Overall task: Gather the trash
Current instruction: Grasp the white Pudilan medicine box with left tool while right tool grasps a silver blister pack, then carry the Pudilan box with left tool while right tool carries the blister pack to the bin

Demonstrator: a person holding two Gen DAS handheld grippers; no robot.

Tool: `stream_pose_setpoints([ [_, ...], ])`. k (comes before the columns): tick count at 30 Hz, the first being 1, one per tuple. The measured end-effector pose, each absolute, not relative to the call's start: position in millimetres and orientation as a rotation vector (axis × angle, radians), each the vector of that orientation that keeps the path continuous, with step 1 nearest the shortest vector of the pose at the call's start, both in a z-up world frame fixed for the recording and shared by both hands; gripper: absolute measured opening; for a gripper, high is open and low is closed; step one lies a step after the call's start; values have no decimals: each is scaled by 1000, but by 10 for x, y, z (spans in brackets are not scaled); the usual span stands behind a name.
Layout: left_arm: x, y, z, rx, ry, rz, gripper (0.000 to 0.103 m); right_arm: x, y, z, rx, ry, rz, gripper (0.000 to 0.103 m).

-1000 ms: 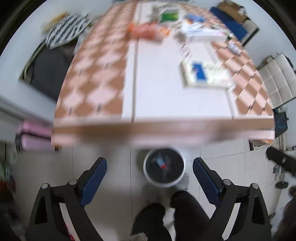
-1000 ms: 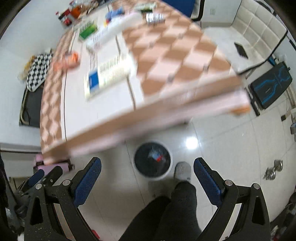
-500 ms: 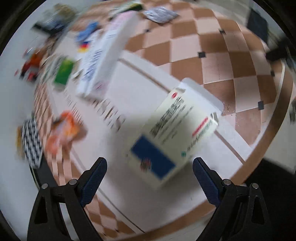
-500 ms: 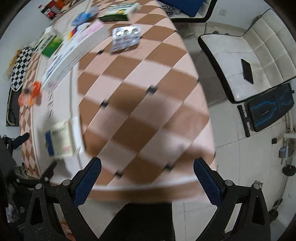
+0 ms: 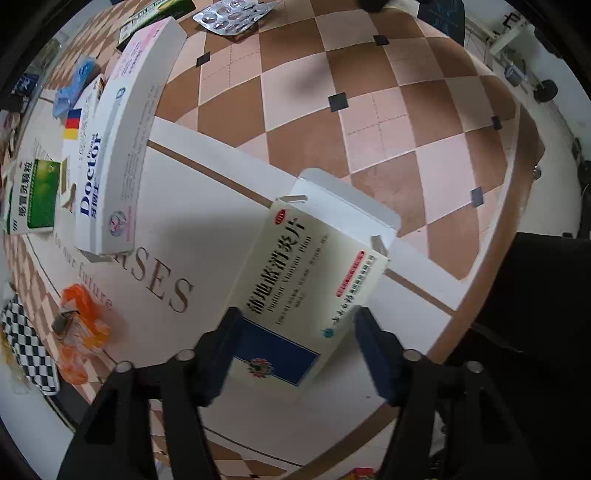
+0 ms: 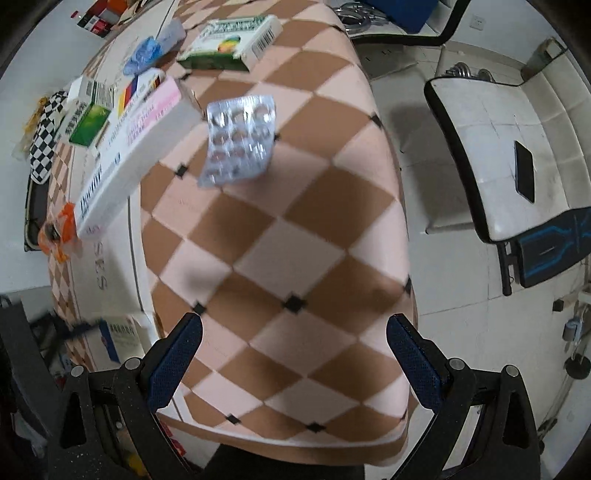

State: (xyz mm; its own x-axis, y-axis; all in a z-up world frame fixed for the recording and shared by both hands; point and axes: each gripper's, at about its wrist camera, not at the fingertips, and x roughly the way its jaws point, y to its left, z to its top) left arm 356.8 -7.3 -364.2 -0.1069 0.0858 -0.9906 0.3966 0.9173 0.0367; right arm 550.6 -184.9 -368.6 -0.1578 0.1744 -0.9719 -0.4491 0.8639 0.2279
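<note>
A cream and blue medicine box (image 5: 303, 288) with an open end flap lies on the table's white strip. My left gripper (image 5: 295, 328) straddles its near end, jaws open, the pads (image 5: 373, 347) close beside its sides. The box also shows small at the left of the right wrist view (image 6: 118, 338). My right gripper (image 6: 291, 354) is open and empty above the checkered tablecloth (image 6: 295, 229). An empty silver blister pack (image 6: 240, 138) lies ahead of it, also in the left wrist view (image 5: 232, 14).
A long pink and white box (image 5: 122, 147), a green and white box (image 5: 33, 197), orange wrapper (image 5: 79, 332) and blue crumpled glove (image 5: 74, 86) lie on the table. Another green box (image 6: 231, 42) is at the far end. A white chair (image 6: 491, 147) with a phone stands right.
Both grippers rose from over the floor bin to the tabletop. The left gripper closed in on the cream medicine box and narrowed its jaws. The right gripper moved forward over the cloth.
</note>
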Motion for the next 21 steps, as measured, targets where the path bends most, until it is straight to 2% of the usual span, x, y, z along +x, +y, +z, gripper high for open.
stream_pose_setpoints([
  [10, 3646, 232, -3626, 286, 1686, -183, 59, 5987, -1219, -3812, -147, 1587, 524, 101],
  [14, 3778, 323, -3693, 290, 1697, -203, 68, 6073, -898, -3966, -197, 1569, 495, 99],
  [15, 3798, 340, -3702, 290, 1699, -204, 70, 6062, -843, -3963, -221, 1556, 482, 91],
  [16, 3823, 351, -3719, 291, 1701, -207, 71, 6045, -771, -3942, -264, 1525, 478, 74],
  [18, 3885, 335, -3776, 298, 1704, -216, 71, 6008, -698, -3881, -347, 1458, 440, 55],
  [21, 3923, 261, -3790, 319, 1707, -226, 71, 6009, -710, -3875, -336, 1460, 462, 54],
])
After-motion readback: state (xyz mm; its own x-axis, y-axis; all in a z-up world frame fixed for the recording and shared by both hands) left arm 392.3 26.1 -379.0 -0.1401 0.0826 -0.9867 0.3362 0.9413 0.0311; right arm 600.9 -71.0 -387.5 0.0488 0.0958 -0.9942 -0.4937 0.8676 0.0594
